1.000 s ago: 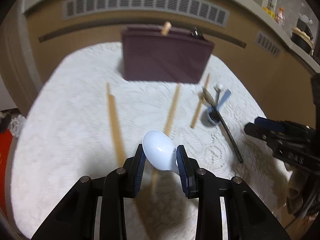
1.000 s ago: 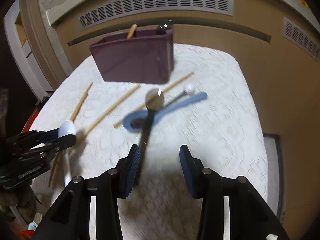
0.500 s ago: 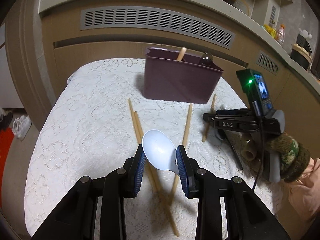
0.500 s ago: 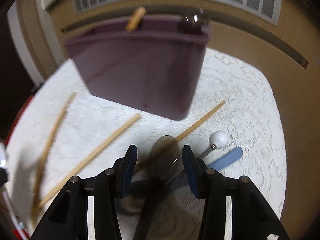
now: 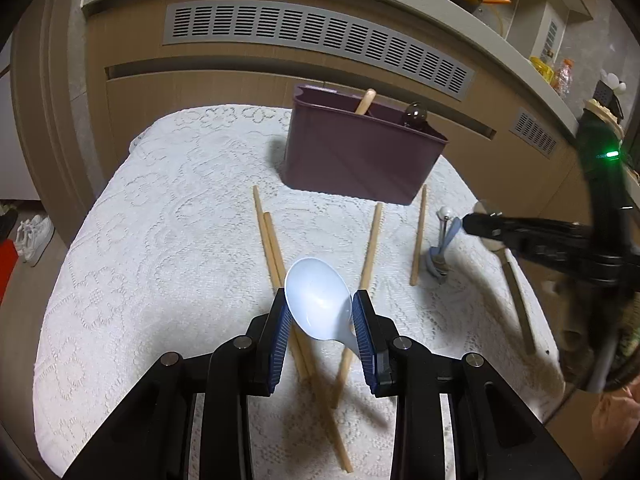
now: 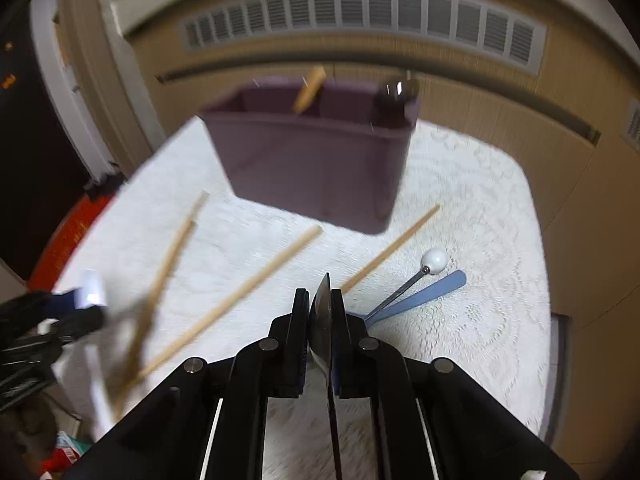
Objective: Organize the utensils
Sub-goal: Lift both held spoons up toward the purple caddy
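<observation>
My left gripper (image 5: pixel 320 316) is shut on a white plastic spoon (image 5: pixel 316 304), held above the lace-covered table. My right gripper (image 6: pixel 322 316) is shut on a dark metal spoon (image 6: pixel 322 320), its bowl edge-on between the pads; it also shows in the left wrist view (image 5: pixel 516 280), lifted at the right. A purple utensil bin (image 5: pixel 360 160) stands at the table's back with a wooden handle and a dark spoon in it. Several wooden chopsticks (image 5: pixel 272 248) lie loose in front of the bin. A blue spoon (image 6: pixel 424 296) and a white-balled metal stick (image 6: pixel 434 260) lie to the right.
A white lace cloth (image 5: pixel 160 220) covers the table, which stands against a tan cabinet with grey vents (image 5: pixel 312 36). Shoes (image 5: pixel 34 236) lie on the floor at the left. The right gripper's body with a green light (image 5: pixel 608 156) fills the right side.
My right gripper has closed on the dark metal spoon and lifted it off the table. My left gripper still holds the white spoon and has drawn back a little from the bin.
</observation>
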A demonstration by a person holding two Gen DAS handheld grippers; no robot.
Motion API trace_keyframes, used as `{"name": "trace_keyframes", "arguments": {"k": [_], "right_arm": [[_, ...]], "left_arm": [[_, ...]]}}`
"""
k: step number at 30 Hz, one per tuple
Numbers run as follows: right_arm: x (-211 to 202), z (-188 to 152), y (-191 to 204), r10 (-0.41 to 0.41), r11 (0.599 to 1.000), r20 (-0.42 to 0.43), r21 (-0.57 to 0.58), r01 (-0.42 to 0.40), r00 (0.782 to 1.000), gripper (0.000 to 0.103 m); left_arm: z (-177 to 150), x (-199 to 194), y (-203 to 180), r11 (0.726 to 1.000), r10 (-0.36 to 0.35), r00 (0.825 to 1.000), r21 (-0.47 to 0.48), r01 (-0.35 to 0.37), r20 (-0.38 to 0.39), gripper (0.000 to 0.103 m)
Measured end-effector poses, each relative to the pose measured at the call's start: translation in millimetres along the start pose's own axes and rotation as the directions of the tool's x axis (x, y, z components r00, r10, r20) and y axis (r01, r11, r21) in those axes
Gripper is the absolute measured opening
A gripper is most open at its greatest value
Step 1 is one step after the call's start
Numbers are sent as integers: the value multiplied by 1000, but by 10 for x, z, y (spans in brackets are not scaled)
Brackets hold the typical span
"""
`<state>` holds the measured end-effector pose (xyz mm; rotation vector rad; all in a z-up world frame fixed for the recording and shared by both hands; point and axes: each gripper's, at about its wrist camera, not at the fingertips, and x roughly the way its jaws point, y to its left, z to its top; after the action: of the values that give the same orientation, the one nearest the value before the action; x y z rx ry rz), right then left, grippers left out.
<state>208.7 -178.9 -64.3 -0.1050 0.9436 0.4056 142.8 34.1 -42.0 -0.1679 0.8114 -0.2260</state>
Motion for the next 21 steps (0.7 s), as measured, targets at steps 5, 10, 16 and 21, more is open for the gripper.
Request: {"name": "trace_keyframes", "arguments": {"k": [5, 10, 16, 21], "right_arm": [[-411, -28, 87, 87, 996, 61, 15, -88, 994, 8], [-569, -84, 47, 128, 989, 82, 67, -133, 988, 8], [-584, -255, 35, 83, 994, 70, 63, -87, 994, 8], [-488, -451, 31, 15, 998, 41, 61, -18, 999, 9]], "left_arm": [[-4, -89, -108, 1000, -11, 1000, 20, 11, 17, 30], [-1, -187, -200, 999, -16, 999, 51, 14, 39, 26], [-2, -131, 25, 998, 24, 1000, -63, -25, -17, 27], [-130, 133, 263, 977, -2, 982, -212, -38, -188, 30]]}}
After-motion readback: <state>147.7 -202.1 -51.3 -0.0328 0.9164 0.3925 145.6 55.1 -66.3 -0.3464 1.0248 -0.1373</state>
